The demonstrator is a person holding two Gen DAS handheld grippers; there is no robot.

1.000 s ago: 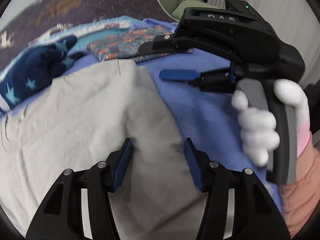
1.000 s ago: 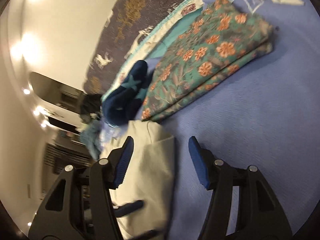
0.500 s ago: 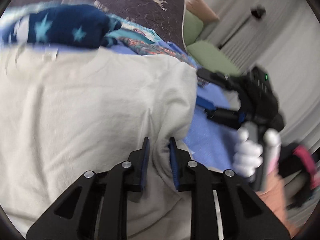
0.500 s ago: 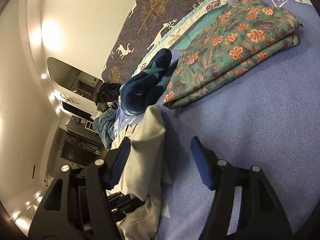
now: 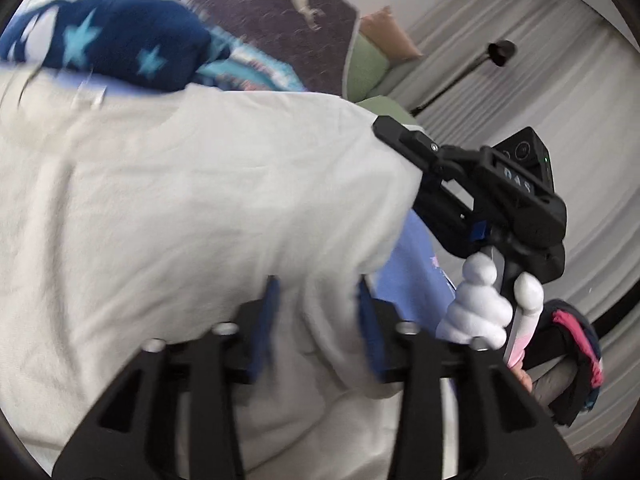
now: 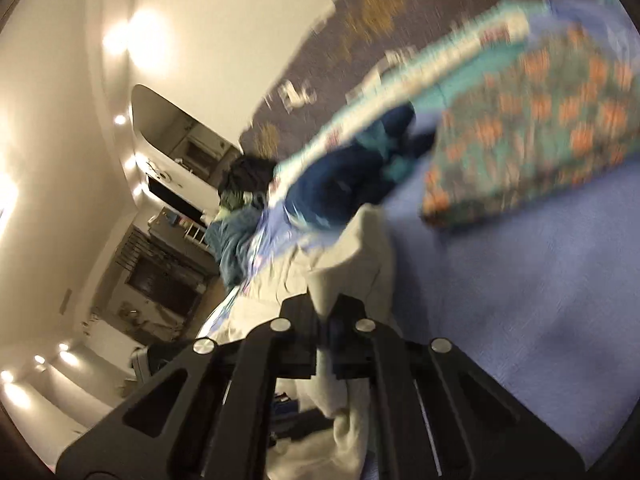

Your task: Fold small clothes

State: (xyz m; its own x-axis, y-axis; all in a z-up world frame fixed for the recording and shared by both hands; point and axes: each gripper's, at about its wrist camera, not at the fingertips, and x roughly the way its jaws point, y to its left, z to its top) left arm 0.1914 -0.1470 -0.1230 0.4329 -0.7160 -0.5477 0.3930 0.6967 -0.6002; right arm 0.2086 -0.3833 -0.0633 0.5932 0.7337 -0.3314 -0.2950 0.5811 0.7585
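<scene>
Cream garment [image 5: 192, 208], the piece being folded, lies spread on the blue bedcover [image 6: 520, 288], broad and flat toward the left of the left wrist view and gathered into a raised ridge along its right-hand edge. That ridge is the relation on which the next move depends: it runs roughly away from both cameras, and each pair of fingers meets it from the near end.

Right gripper [image 6: 326, 320]: fingers clenched on a thin fold of the cream cloth, which rises in a peak just ahead of the tips. In the left wrist view the same tool [image 5: 400, 136] reaches in from the right, held by a white-gloved hand [image 5: 480, 304], its tip at the garment's upper right corner.

Left gripper [image 5: 316, 312]: jaws opening, with a bulge of the cream cloth between the blue fingers [image 5: 268, 320]; motion blur hides whether either pad touches it, but the cloth does not look pinched. It straddles the near part of the edge, nearer to the viewer than the right gripper's hold.

Judged from this, only the right hand has the edge, so a carry across the flat part toward the left would start from the far corner alone.

Beyond the garment: a navy star-patterned item [image 5: 112, 48] just past its far edge, a folded floral piece [image 6: 540, 128] farther right on the bedcover, and a dark patterned blanket [image 5: 280, 8] behind.
</scene>
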